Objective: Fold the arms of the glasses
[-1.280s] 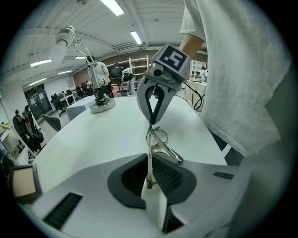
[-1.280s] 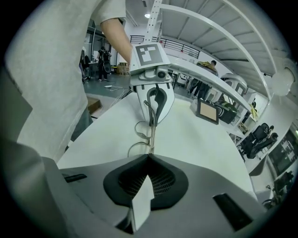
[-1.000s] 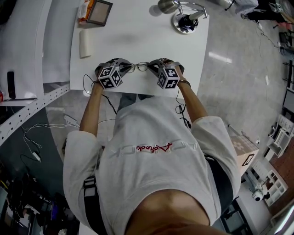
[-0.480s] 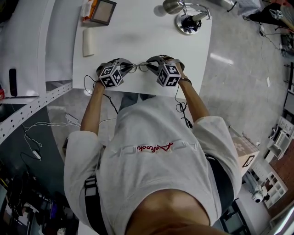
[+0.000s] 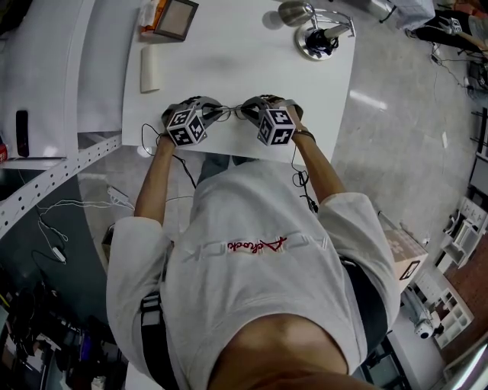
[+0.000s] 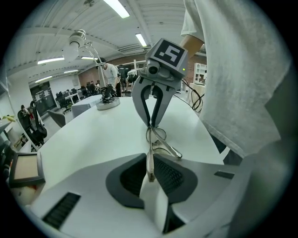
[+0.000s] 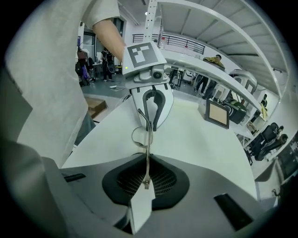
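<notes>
The thin metal glasses hang just above the white table near its front edge, spanned between my two grippers. My left gripper pinches one end of the frame between its pads, and its jaws are opening. My right gripper holds the other end, and its jaws are closing on the thin metal. In the left gripper view one lens shows, and an arm angles off to the right. The right gripper view shows a lens rim.
A desk lamp base stands at the table's far right. A framed panel and a white bar lie at the far left. The table's front edge runs just under both grippers. A grey shelf sits to the left.
My right gripper has edged a little toward the left one, narrowing the gap between them. The left gripper has kept its place.
</notes>
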Available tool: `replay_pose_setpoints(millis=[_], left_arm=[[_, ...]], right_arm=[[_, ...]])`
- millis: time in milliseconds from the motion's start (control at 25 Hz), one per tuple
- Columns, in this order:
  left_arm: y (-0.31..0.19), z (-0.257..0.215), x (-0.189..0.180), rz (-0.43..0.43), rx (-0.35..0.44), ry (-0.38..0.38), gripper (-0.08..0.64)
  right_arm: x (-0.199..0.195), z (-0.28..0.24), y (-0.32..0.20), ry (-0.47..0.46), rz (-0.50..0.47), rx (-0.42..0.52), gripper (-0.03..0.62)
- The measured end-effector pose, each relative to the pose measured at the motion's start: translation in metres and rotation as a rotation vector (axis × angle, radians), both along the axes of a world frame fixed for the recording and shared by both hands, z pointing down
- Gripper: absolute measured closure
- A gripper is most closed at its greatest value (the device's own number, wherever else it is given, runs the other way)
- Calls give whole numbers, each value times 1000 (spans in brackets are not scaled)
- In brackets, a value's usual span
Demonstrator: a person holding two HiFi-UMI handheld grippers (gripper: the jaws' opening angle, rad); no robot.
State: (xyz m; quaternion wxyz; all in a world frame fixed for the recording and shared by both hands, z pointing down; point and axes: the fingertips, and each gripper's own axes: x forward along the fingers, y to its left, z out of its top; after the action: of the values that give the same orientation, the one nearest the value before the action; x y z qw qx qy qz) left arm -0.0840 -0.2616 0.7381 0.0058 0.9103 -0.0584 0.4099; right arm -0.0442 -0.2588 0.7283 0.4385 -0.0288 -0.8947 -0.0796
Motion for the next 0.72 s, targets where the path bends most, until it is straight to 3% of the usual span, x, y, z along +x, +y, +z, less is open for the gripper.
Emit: replay_pose_setpoints(millis=[160,400,600,640,680,720], left_arm=[[1,-6,-20,-49,17,1,476],[-7,-26,-59,-234,48,44,477],[-20,-45,-59,-374,80,150,477],[-21,-48,-56,-397,80,174,477],[-22,-51,-54,-414,80,192,477],[-23,-53,-51,-424,81,204,477]], right_arm=[[-2,4,-1,31,-10,11,546],[-5,11,0,66,-37,36,546],[-5,20,0,98,-41,71,544],[-4,24,2,114,-39,68,528],[-2,26,3,123,-34,66,464],[-2,26,3,121,-24,66,454]])
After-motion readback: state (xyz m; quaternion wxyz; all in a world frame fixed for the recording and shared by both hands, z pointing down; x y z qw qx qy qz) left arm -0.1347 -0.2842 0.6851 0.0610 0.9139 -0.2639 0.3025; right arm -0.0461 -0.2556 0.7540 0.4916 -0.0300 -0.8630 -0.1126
